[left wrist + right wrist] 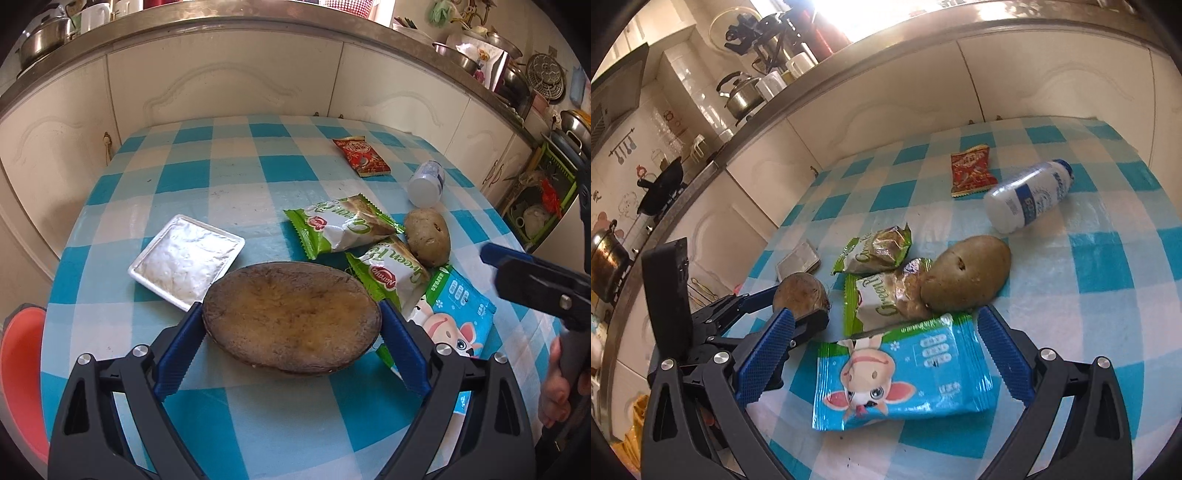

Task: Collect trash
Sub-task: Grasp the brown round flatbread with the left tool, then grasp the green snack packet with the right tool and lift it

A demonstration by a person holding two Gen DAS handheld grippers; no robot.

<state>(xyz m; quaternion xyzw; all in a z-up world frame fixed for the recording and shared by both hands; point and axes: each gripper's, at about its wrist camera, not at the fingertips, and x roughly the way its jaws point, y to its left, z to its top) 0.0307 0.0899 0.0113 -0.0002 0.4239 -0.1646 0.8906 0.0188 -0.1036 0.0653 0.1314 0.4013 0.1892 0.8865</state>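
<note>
My left gripper (290,306) is shut on a wide brown half shell (291,317), with one blue pad pressing on each side of its rim, low over the checked tablecloth (229,173). The right wrist view shows that same shell (799,291) held at the left. My right gripper (886,317) hangs open over a blue packet with a cartoon cow (901,373), its pads standing apart from the packet on either side. One of my right gripper's fingers (496,255) enters the left wrist view from the right, above the blue packet (454,317).
On the cloth lie two green snack wrappers (343,229) (391,273), a potato (428,236), a toppled white bottle (426,184), a red sachet (362,155) and a foil tray (184,258). Cream cabinets (221,85) stand behind the table. A red stool (22,369) is at its left.
</note>
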